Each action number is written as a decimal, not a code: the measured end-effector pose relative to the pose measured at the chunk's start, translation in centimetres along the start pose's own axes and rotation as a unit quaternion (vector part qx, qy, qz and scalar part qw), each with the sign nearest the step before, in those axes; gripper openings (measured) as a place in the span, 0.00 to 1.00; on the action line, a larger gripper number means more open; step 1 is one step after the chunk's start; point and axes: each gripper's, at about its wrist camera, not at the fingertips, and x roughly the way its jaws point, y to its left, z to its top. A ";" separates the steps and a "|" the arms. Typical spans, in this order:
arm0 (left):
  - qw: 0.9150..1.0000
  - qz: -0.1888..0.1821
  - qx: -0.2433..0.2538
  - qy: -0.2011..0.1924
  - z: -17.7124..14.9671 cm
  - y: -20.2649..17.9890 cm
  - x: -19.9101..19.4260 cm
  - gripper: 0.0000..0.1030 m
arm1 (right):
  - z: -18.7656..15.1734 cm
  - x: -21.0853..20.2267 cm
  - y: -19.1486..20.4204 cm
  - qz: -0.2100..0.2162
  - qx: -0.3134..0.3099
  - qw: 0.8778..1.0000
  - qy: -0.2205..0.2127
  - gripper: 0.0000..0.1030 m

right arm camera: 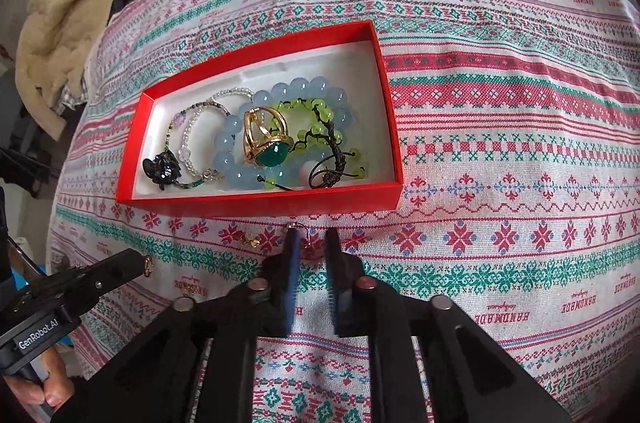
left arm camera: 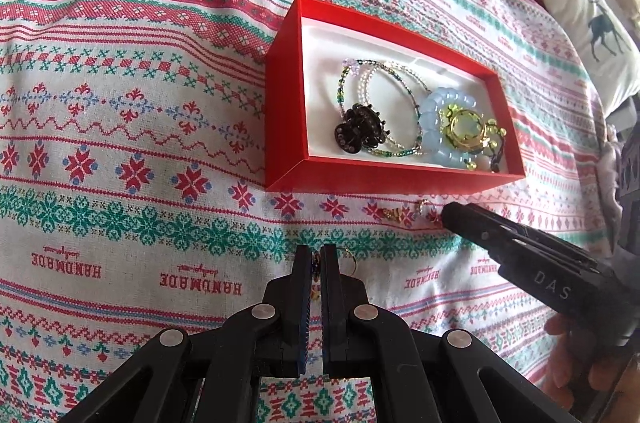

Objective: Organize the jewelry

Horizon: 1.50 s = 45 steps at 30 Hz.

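While my left gripper [left arm camera: 316,259] sits pressed together on a small gold-hooked earring [left arm camera: 317,265] just off the cloth, my right gripper [right arm camera: 312,243] hangs partly spread over a second earring [right arm camera: 306,237] lying on the patterned cloth [right arm camera: 500,151], its fingers either side of the thin hook and not pinching it. From the right wrist view the red box [right arm camera: 256,201] lies at twelve o'clock, its near wall just beyond my fingertips, and a little gold piece [right arm camera: 252,241] rests on the cloth at about ten o'clock of the right gripper. Inside the box I can see a pale blue bead bracelet [right arm camera: 228,147], a gold ring with a green stone [right arm camera: 268,143], a green bead cord bracelet [right arm camera: 320,131], thin beaded bracelets [right arm camera: 192,127] and a dark hair clip [right arm camera: 162,169]. I judge the step in hand to be picking up this second earring. To do it well I would lower straight down until both pads touch the cloth, centre the hook between them, and close slowly, since thin wire slips out sideways easily. I would avoid gathering fabric, then lift clear of the near wall before moving toward twelve o'clock, and release over a bare patch of the white lining.
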 end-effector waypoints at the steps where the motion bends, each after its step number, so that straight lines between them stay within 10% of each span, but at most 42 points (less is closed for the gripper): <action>1: 1.000 0.001 0.001 0.001 -0.1 -0.1 0.1 0.00 | 0.0 0.3 0.4 -0.005 -0.006 1.000 0.001 0.33; 8: 1.000 0.003 0.007 0.006 -0.6 -0.4 0.5 0.00 | 0.2 2.7 3.1 -0.048 -0.056 0.997 -0.004 0.32; 14: 1.000 0.004 0.007 0.008 -0.6 -0.5 0.7 0.00 | 0.5 2.4 2.5 -0.045 -0.053 0.998 0.003 0.04; 45: 0.996 -0.038 0.022 -0.083 3.9 -2.1 -1.9 0.00 | 2.3 -3.8 2.4 0.096 -0.016 0.994 -0.051 0.02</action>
